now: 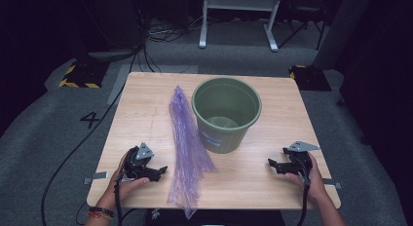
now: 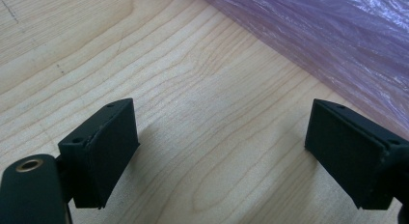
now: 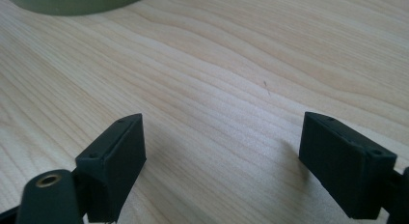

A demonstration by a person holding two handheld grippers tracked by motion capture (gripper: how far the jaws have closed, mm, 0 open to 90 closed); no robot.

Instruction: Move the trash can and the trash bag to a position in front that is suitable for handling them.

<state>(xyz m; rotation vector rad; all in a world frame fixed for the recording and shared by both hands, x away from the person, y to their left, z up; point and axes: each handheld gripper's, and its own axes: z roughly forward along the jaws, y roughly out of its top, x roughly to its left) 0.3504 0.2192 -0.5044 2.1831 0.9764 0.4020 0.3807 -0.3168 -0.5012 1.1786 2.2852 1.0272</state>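
- Our left tool (image 1: 158, 170) rests on the tabletop (image 1: 146, 109) with its jaws spread wide and nothing between them; in the left gripper view the jaws frame bare wood, and the purple plastic bag (image 2: 337, 45) lies just beyond them.
- Our right tool (image 1: 272, 163) rests on the far side of the bin from the bag, also wide and empty, pointing inward toward the green bin (image 1: 226, 114).
- We judge the work to be at its start: the bag looks meant to line the bin, and neither tool touches either thing yet.
- The next move calls for the left tool to close on an edge of the thin film, with the right coming across to help open it.
- The bag lies flat just beside the bin, on its left: a long, creased, translucent strip, narrow at the far end, wider toward us, its near end hanging over the tabletop's edge.
- The bin stands upright and looks empty.
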